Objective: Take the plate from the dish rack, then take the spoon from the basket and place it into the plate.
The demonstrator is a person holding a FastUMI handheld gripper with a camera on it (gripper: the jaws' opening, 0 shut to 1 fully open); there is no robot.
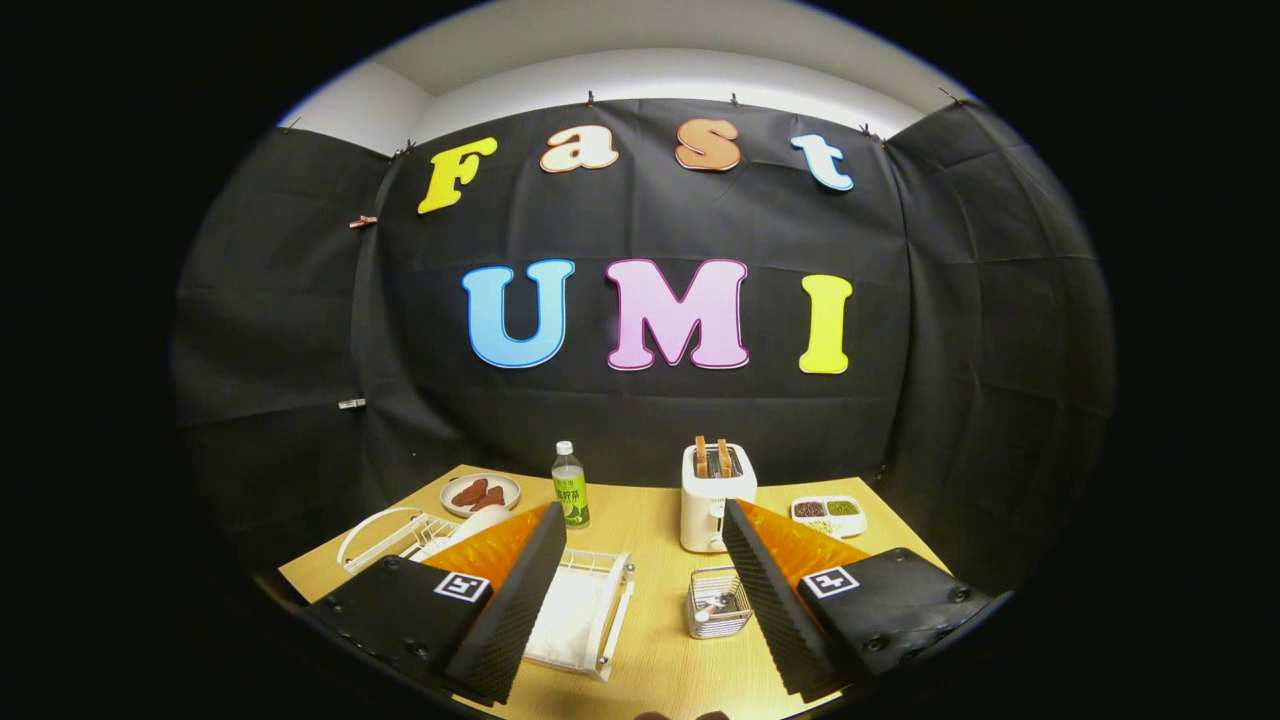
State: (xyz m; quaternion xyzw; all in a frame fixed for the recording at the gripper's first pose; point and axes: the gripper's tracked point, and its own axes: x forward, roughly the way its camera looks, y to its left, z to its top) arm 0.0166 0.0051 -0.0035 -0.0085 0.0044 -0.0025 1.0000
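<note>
Wooden tabletop point(650, 650) carries everything, and the gripper point(640, 610) hangs above its near edge with its jaws spread wide and nothing between them. Its left finger point(510, 600) overlaps a white wire dish rack point(590, 610), where a white plate point(470, 525) shows just beyond the finger's orange side. A small wire basket point(718, 603) sits in the gap between the fingers, close to the right finger point(770, 600), with a spoon point(712, 607) lying inside it. Beyond the basket stands a white toaster point(708, 505) with two slices of toast in its slots. A clear bottle with a green label point(570, 487) stands further left, and a small plate holding reddish-brown food point(481, 493) lies beyond the rack. A white divided dish of beans point(828, 513) rests right of the toaster.
</note>
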